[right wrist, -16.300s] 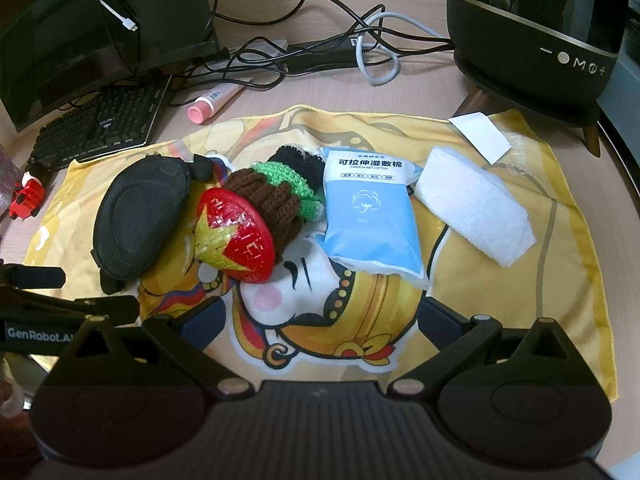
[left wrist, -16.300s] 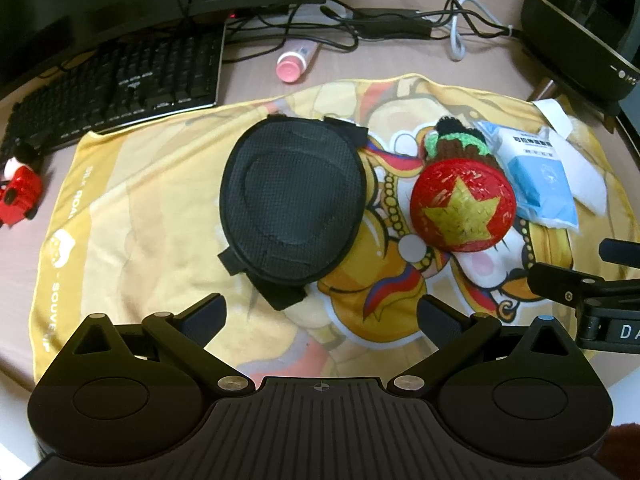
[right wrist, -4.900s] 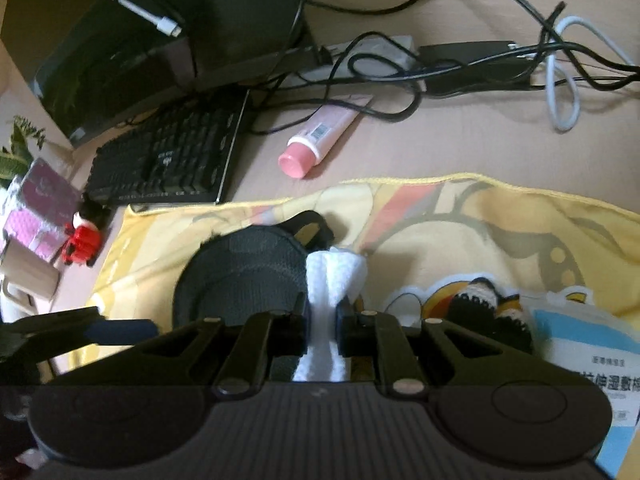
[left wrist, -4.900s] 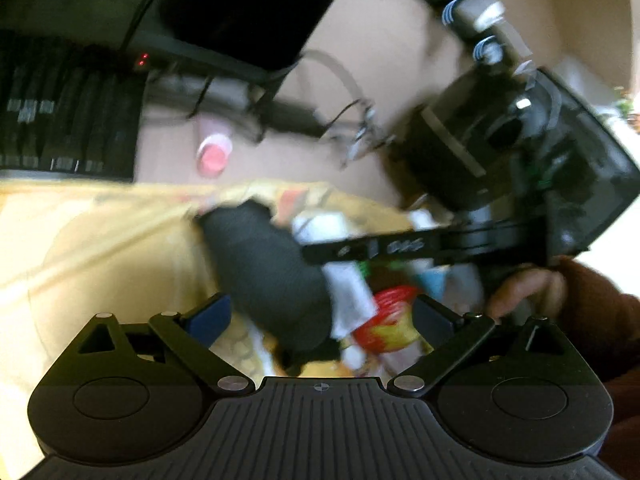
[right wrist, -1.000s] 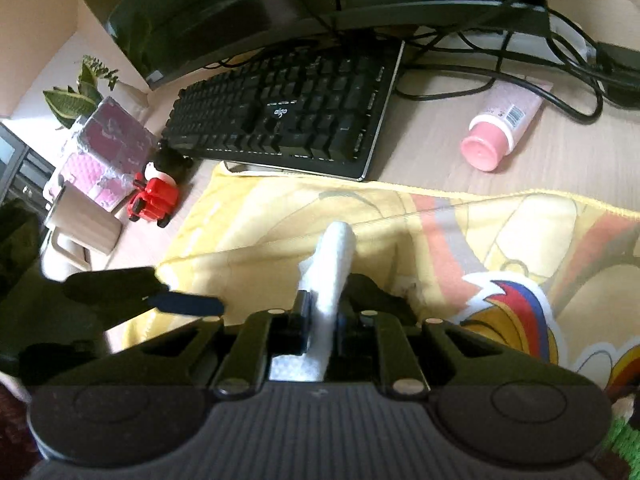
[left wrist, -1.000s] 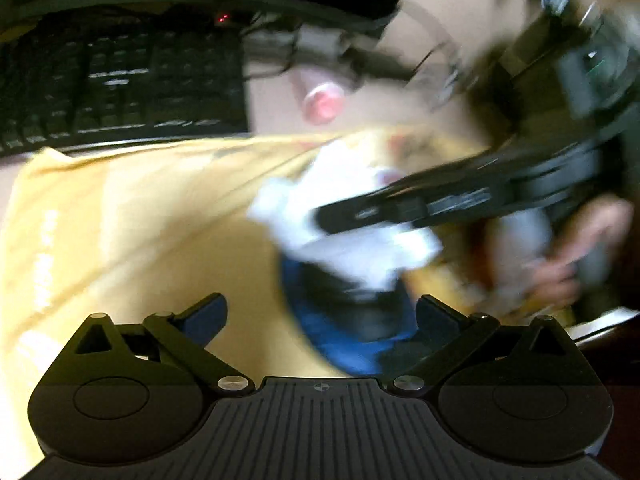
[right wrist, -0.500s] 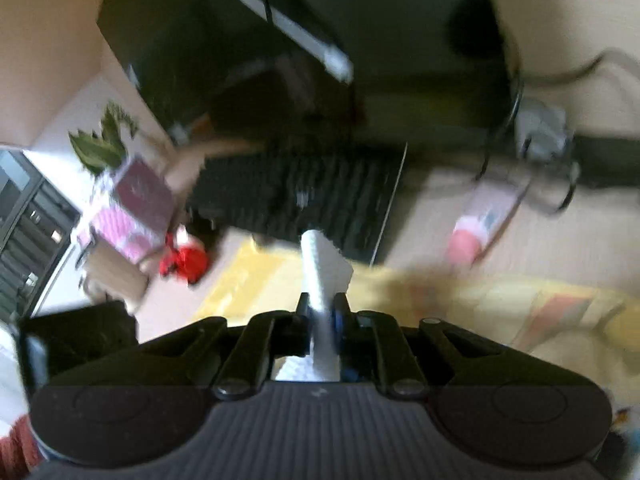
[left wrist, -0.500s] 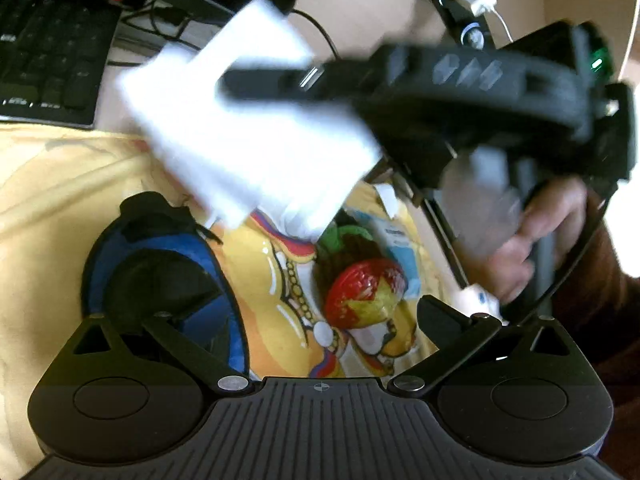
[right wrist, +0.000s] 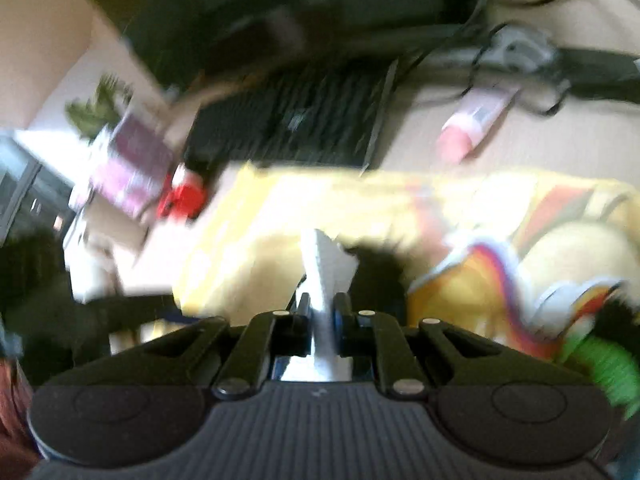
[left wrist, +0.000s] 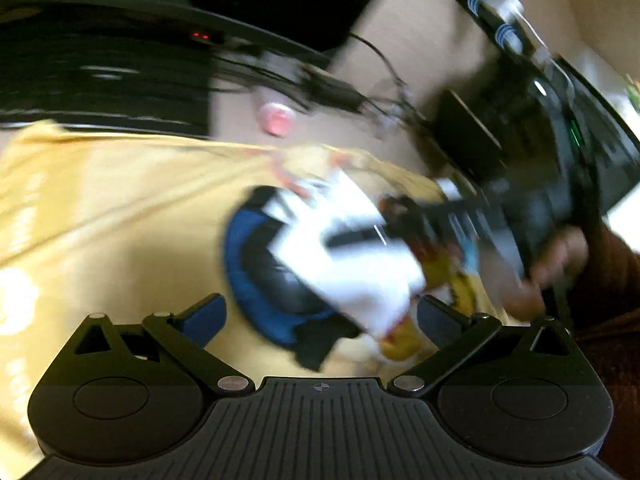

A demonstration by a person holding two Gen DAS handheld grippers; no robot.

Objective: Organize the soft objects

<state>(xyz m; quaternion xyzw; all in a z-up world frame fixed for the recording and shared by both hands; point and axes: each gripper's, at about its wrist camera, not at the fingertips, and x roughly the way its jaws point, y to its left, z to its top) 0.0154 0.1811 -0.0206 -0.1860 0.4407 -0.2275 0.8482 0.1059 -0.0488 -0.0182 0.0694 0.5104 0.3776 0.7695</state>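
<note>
Both views heavily motion-blurred. Right gripper [right wrist: 323, 322]: jaws pressed close together on a folded white cloth [right wrist: 326, 280], which stands up between the fingers as a thin vertical edge. In the left wrist view the same white cloth [left wrist: 344, 256] hangs broadside just over a dark pad with a blue rim [left wrist: 256, 276]; whether they touch cannot be told. A hand [left wrist: 556, 264] grips the right tool at the right edge. Left gripper [left wrist: 320, 316]: fingers spread wide, nothing between them, low over the yellow printed cloth [left wrist: 120, 208] that covers the desk. Right of the white cloth, a smear of red and green, too blurred to name. Beyond the yellow cloth: pink-capped tube [right wrist: 472, 126], black keyboard [right wrist: 304, 120], tangled cables [right wrist: 516, 48], monitor base farthest back.
</note>
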